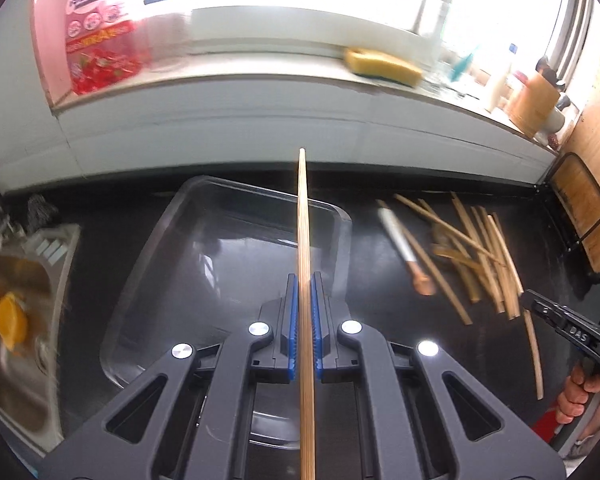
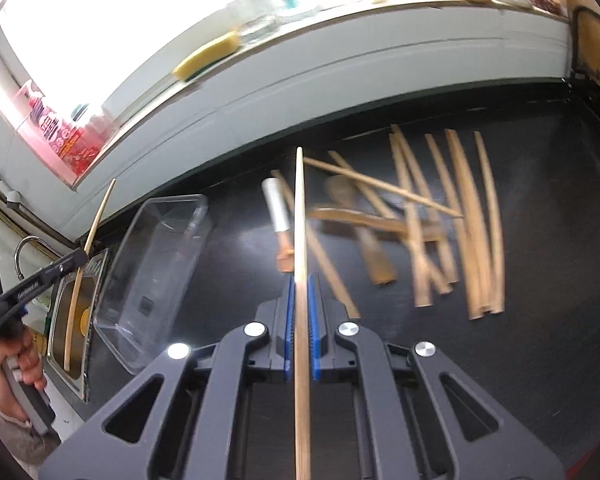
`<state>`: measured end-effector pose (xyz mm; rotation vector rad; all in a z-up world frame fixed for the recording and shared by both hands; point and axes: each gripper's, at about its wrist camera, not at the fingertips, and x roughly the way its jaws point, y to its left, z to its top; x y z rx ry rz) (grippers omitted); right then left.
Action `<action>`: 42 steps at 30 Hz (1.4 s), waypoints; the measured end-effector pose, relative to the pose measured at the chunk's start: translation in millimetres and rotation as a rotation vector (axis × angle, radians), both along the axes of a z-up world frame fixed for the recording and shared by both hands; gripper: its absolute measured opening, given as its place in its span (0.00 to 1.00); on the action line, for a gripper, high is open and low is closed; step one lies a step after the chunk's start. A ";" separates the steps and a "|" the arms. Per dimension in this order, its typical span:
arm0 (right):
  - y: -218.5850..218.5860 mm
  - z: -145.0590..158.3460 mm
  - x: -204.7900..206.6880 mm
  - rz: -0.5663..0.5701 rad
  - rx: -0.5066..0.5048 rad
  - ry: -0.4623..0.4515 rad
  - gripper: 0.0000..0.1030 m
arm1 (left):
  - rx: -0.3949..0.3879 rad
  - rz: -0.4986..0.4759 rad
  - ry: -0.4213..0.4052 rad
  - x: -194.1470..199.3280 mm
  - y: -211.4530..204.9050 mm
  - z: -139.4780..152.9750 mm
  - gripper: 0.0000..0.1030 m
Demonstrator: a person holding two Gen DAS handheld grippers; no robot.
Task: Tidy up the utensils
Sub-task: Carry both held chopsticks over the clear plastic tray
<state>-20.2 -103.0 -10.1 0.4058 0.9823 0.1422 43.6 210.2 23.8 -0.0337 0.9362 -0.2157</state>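
My left gripper (image 1: 305, 280) is shut on a bamboo chopstick (image 1: 302, 208) that points forward over a clear plastic container (image 1: 188, 200) on the black counter. My right gripper (image 2: 300, 280) is shut on another chopstick (image 2: 299, 208), above the counter just left of a loose pile of chopsticks (image 2: 472, 224). The pile also holds a wooden spoon (image 2: 364, 236) and a silver-handled utensil (image 2: 278, 212). In the right wrist view the left gripper (image 2: 80, 257) shows with its chopstick (image 2: 76, 288) beside the container (image 2: 156, 248). The right gripper (image 1: 534, 303) shows at the far right of the left wrist view.
A steel sink (image 1: 28, 280) with a yellow object lies left of the container. On the windowsill stand a pink detergent pack (image 1: 96, 40), a yellow sponge (image 1: 380, 66) and bottles. A wooden cutting board (image 1: 596, 160) leans at the right end of the counter.
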 end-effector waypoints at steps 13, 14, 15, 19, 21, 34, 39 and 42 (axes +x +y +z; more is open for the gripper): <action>137.7 16.9 13.9 -0.040 0.146 0.018 0.07 | -0.018 -0.163 0.062 29.5 77.1 -15.7 0.05; 144.6 17.0 14.4 -0.042 0.139 0.020 0.07 | -0.022 -0.167 0.063 31.4 78.3 -16.3 0.05; 149.4 15.9 15.6 -0.049 0.142 0.026 0.07 | -0.032 -0.166 0.069 34.2 80.6 -18.1 0.05; 163.8 9.4 23.8 -0.069 0.159 0.054 0.07 | -0.037 -0.171 0.091 41.4 81.1 -29.1 0.05; 172.0 6.8 29.1 -0.073 0.158 0.065 0.07 | -0.044 -0.165 0.116 46.6 83.0 -38.5 0.05; 190.5 -6.1 40.3 -0.105 0.144 0.089 0.07 | -0.036 -0.171 0.131 52.4 85.4 -49.2 0.05; 199.6 -9.2 43.2 -0.103 0.151 0.094 0.07 | -0.035 -0.171 0.133 52.3 84.3 -49.9 0.05; 203.9 -7.7 44.8 -0.098 0.139 0.086 0.07 | -0.040 -0.167 0.135 54.6 84.2 -49.6 0.05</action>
